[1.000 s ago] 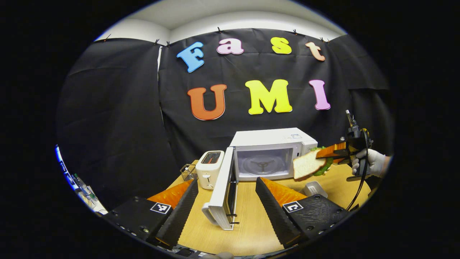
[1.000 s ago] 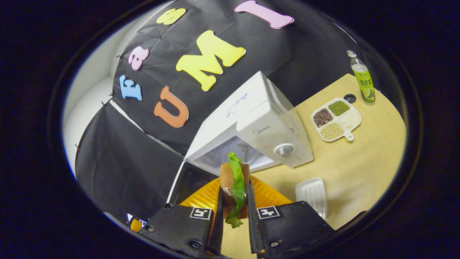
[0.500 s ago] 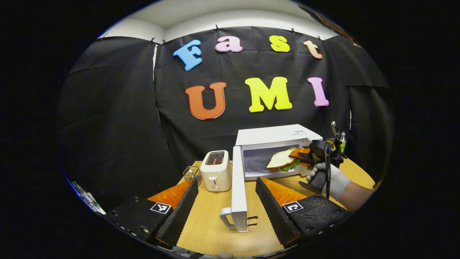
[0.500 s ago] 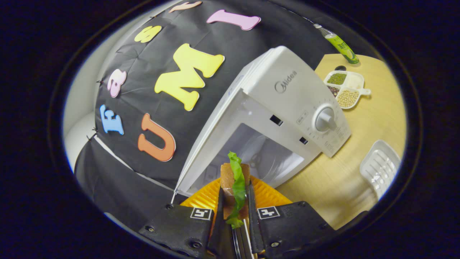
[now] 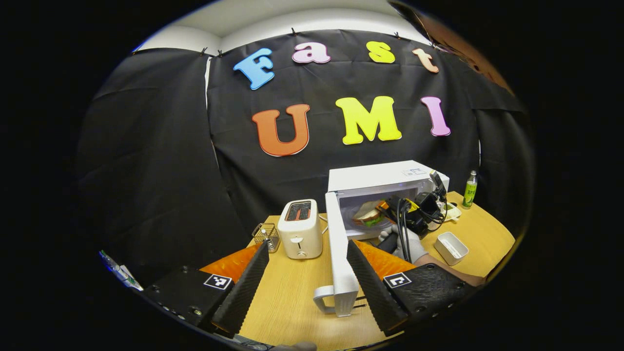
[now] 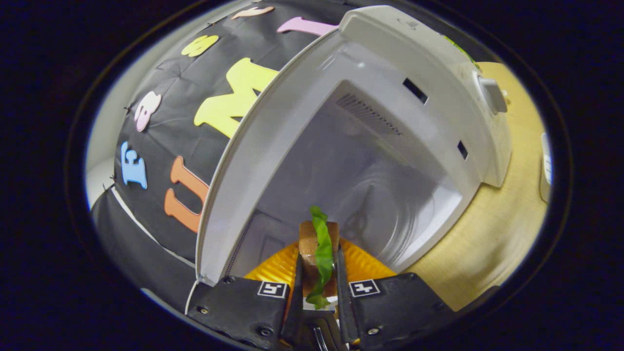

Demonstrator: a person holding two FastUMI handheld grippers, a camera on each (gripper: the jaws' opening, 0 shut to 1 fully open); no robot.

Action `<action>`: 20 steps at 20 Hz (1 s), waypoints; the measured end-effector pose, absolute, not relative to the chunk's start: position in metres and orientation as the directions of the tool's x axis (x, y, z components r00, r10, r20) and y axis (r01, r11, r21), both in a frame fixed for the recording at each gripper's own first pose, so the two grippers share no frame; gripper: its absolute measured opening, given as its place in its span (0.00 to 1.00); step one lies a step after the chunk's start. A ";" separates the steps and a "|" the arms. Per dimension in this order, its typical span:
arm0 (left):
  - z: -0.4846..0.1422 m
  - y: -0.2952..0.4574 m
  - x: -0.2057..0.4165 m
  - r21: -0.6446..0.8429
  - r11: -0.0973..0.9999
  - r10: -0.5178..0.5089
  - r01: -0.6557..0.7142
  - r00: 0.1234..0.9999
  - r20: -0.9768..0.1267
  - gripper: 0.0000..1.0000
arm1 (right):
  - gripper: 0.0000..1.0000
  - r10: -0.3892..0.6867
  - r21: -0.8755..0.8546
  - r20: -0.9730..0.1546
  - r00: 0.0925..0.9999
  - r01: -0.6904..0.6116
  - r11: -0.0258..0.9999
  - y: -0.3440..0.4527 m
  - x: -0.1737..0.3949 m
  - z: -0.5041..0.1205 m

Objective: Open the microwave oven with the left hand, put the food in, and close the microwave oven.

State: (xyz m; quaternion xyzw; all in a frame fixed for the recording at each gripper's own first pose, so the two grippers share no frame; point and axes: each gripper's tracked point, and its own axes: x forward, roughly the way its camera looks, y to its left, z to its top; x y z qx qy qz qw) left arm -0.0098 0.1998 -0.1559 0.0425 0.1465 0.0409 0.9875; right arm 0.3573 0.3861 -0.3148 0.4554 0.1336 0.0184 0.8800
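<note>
Between the right tool's [image 6: 318, 280] fingers sits the sandwich [image 6: 317, 253], clamped edge-on: brown bread on either side with a green lettuce leaf running down the middle and curling out past the crust. It is held at the mouth of the microwave oven [image 6: 370, 146], whose pale cavity opens wide ahead, with a vent grille on one inner wall and the round glass turntable [image 6: 390, 214] at the bottom. In the left gripper view the same sandwich [image 5: 368, 214] appears just inside the oven's opening, carried by the right tool [image 5: 390, 207] in a white-gloved hand [image 5: 407, 241]. The oven door [image 5: 339, 258] stands swung fully out toward the camera, its handle at the near end. The left tool [image 5: 307, 273] hovers low over the counter [image 5: 287, 302] with its fingers spread wide apart and nothing between them. Left of the oven stands a white toaster [image 5: 300, 236] with a small wire basket [image 5: 265, 235] beside it. Right of the oven lie a white tray [image 5: 451, 247], and farther back a green bottle [image 5: 470, 189].
</note>
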 end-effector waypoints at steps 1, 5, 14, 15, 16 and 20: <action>-0.156 0.200 -0.009 0.095 0.993 0.091 -0.066 0.954 -0.287 0.97 | 0.33 0.138 0.792 -0.217 0.966 0.091 0.603 0.386 0.360 -0.320; -0.161 0.207 -0.008 0.093 0.993 0.097 -0.073 0.951 -0.294 0.97 | 0.31 0.079 0.712 -0.230 0.970 0.112 0.693 0.373 0.370 -0.330; -0.166 0.211 -0.009 0.078 0.993 0.108 -0.088 0.948 -0.300 0.96 | 0.90 -0.042 0.416 -0.196 0.980 0.122 0.901 0.332 0.360 -0.309; -0.166 0.211 -0.009 0.076 0.993 0.108 -0.090 0.948 -0.299 0.97 | 0.90 -0.032 0.382 -0.185 0.982 0.102 0.919 0.332 0.355 -0.302; -0.166 0.211 -0.009 0.073 0.993 0.108 -0.090 0.948 -0.300 0.97 | 1.00 -0.016 0.359 -0.177 0.984 0.080 0.930 0.332 0.350 -0.294; -0.163 0.212 -0.006 0.071 0.993 0.115 -0.098 0.953 -0.279 0.97 | 0.91 0.061 0.239 -0.157 0.986 -0.022 0.971 0.334 0.316 -0.260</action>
